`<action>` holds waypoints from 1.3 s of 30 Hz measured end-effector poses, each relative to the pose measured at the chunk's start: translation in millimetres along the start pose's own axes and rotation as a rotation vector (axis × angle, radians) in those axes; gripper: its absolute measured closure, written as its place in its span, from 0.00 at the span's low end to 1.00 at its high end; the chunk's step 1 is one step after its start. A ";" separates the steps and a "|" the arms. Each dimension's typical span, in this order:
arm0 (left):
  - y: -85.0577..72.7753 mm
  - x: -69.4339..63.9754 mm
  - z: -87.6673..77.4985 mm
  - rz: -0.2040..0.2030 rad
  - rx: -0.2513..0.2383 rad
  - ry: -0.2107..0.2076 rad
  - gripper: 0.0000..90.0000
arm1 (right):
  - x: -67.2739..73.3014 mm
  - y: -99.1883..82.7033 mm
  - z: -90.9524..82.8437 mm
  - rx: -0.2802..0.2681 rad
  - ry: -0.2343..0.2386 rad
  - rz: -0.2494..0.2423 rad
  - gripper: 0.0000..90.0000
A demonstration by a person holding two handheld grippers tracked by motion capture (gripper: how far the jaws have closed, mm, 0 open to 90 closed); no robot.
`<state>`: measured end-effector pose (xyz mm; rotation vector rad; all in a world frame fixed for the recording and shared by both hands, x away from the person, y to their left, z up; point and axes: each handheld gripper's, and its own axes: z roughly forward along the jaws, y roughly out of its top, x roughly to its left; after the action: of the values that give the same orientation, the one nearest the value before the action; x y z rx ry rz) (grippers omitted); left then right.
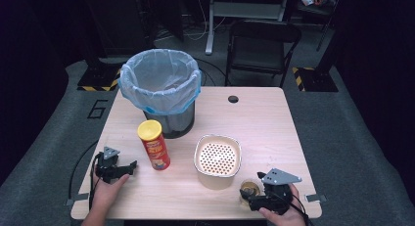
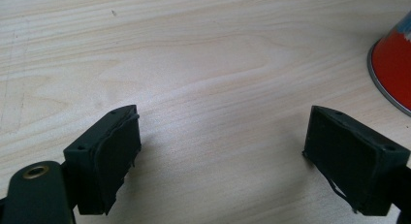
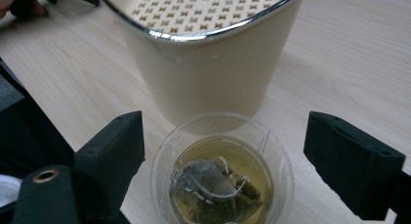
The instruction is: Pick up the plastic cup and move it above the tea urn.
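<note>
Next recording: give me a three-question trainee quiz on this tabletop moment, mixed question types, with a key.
1. True or false: the right gripper is shut on the glass cup.
2. What lies in the cup's liquid? A) spoon B) tea bag C) lemon slice
3. Which object stands nearest the left gripper?

Key:
1. False: the jaws stand wide on either side of the cup, without touching it.
2. B, the tea bag.
3. The red chip can with yellow lid, in front of the lined trash bin; the cream perforated container sits farther right.
</note>
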<state>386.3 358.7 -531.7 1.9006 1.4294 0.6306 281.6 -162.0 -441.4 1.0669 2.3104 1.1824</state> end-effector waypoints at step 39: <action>-0.1 -0.3 -0.2 -0.002 0.002 0.000 0.14 | 11.0 -31.6 28.4 0.044 -0.067 -0.016 0.30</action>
<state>386.0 358.5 -531.6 1.9004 1.4326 0.6281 276.0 -150.0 -483.3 1.0841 2.2991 1.0775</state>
